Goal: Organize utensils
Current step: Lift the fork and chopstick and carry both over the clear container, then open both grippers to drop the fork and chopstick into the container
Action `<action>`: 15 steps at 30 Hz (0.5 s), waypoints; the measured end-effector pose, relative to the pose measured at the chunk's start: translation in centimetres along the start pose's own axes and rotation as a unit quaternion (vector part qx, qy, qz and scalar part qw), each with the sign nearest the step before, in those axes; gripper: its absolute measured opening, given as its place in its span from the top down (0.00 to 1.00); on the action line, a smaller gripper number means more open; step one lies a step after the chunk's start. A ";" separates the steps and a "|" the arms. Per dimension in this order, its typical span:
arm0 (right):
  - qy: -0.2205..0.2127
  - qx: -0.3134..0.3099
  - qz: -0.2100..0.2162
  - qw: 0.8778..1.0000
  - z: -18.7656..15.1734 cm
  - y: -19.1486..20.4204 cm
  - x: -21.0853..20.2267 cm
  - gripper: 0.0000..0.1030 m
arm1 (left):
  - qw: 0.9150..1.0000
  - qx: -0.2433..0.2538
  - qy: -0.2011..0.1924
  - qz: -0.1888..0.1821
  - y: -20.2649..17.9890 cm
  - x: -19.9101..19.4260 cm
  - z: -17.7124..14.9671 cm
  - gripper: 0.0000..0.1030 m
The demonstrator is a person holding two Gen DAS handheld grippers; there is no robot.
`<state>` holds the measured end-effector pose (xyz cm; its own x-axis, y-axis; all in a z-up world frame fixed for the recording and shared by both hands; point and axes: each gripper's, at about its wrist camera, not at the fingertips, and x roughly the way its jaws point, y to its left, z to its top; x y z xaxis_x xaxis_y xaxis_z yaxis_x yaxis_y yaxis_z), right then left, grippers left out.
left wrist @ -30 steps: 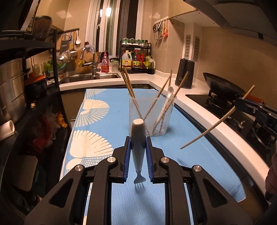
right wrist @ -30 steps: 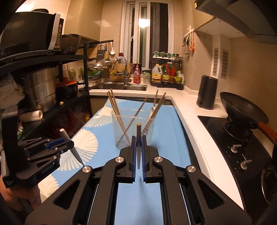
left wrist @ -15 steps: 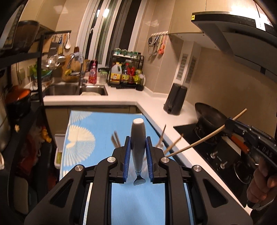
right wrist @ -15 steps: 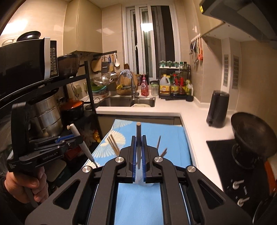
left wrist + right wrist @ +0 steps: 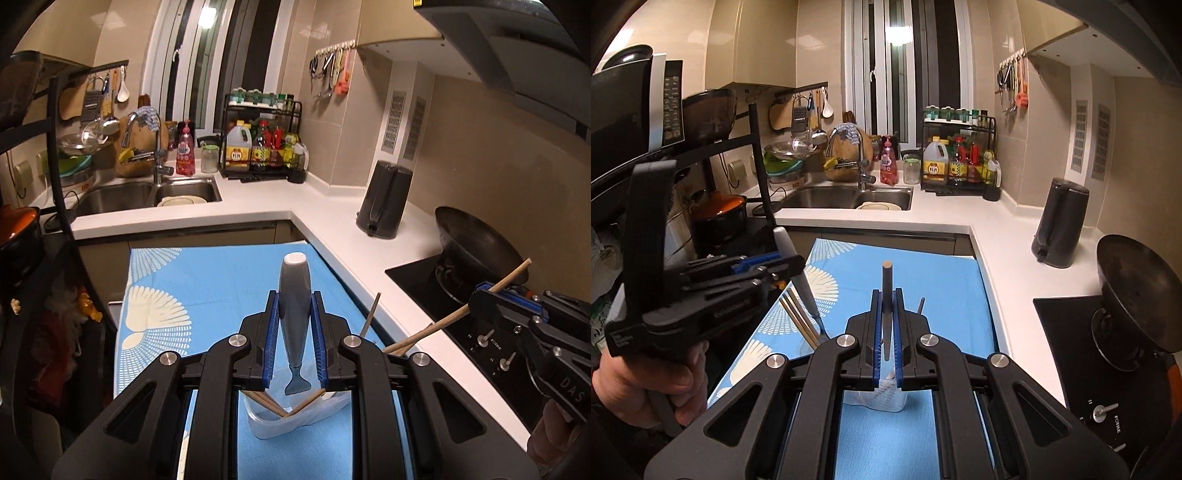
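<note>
Left wrist view: left gripper (image 5: pixel 295 343) clamping fork (image 5: pixel 294 314) upright, hovering directly above cup (image 5: pixel 295 421); right gripper (image 5: pixel 886 332) pinching chopstick (image 5: pixel 886 295), also hovering overhead

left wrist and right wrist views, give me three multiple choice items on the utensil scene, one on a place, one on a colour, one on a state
1. Where does the clear cup stand?
A. on the blue cloth
B. in the sink
C. on the stove

2. What colour are the pads on the fingers of the left gripper?
A. red
B. blue
C. white

3. What is the right gripper doing?
A. open, holding nothing
B. shut on a chopstick
C. shut on a kettle

Answers: 1 A, the cup sits on the patterned blue cloth below both grippers. 2 B, blue pads line both fingers around the white-handled fork. 3 B, the fingers are clamped on a thin wooden stick standing upright.
</note>
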<state>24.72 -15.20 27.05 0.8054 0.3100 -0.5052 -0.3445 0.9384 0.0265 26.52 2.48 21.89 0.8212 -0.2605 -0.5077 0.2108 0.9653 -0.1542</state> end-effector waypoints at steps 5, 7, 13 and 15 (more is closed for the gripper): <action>0.024 0.011 0.015 1.000 -0.7 -0.3 2.8 0.95 | 1.000 0.008 0.025 0.001 0.3 3.1 -1.5 0.83; 0.039 0.013 0.018 0.999 -1.4 -0.4 4.2 0.95 | 0.999 0.011 0.039 0.001 0.4 4.2 -2.3 0.83; 0.073 -0.002 0.021 0.997 -3.3 0.4 6.7 0.93 | 0.998 0.022 0.061 0.003 0.4 5.8 -4.3 0.81; 0.076 0.000 0.016 0.997 -3.6 0.4 6.9 0.87 | 0.998 0.028 0.052 0.007 0.2 5.5 -4.5 0.65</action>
<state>28.39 -13.29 20.49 0.7111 0.3129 -0.6296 -0.3686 0.9285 0.0452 28.70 1.20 15.29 0.7651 -0.2451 -0.5955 0.2322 0.9675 -0.0999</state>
